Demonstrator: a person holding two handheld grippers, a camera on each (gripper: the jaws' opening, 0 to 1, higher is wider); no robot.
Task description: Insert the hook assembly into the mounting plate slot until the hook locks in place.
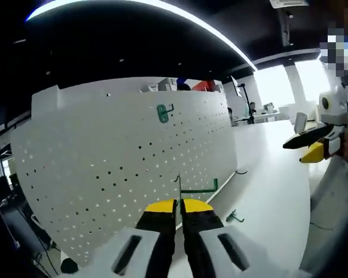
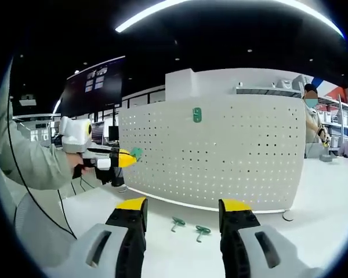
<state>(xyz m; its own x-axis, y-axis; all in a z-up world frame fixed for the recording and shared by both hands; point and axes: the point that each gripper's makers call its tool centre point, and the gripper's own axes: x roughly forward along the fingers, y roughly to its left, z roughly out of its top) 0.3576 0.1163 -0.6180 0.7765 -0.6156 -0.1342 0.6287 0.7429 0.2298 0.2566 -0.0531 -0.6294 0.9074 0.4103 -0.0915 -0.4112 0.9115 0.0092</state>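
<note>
A white pegboard plate (image 1: 122,156) stands upright on the white table (image 1: 272,185). One green hook (image 1: 164,112) hangs high on it. My left gripper (image 1: 178,204) is shut on another green hook (image 1: 198,189), held just in front of the plate's lower part. In the right gripper view the plate (image 2: 232,156) carries the mounted hook (image 2: 197,114), and the left gripper (image 2: 126,157) comes in from the left with the held hook (image 2: 137,153) at its tip. My right gripper (image 2: 183,208) stands open and empty above the table, back from the plate; it also shows at the right (image 1: 306,146).
Two spare green hooks (image 2: 177,222) (image 2: 202,231) lie on the table before the plate; one of these hooks (image 1: 234,217) lies near my left jaws. A small dark hook (image 1: 241,171) lies by the plate's foot. People (image 2: 311,116) stand behind at shelves.
</note>
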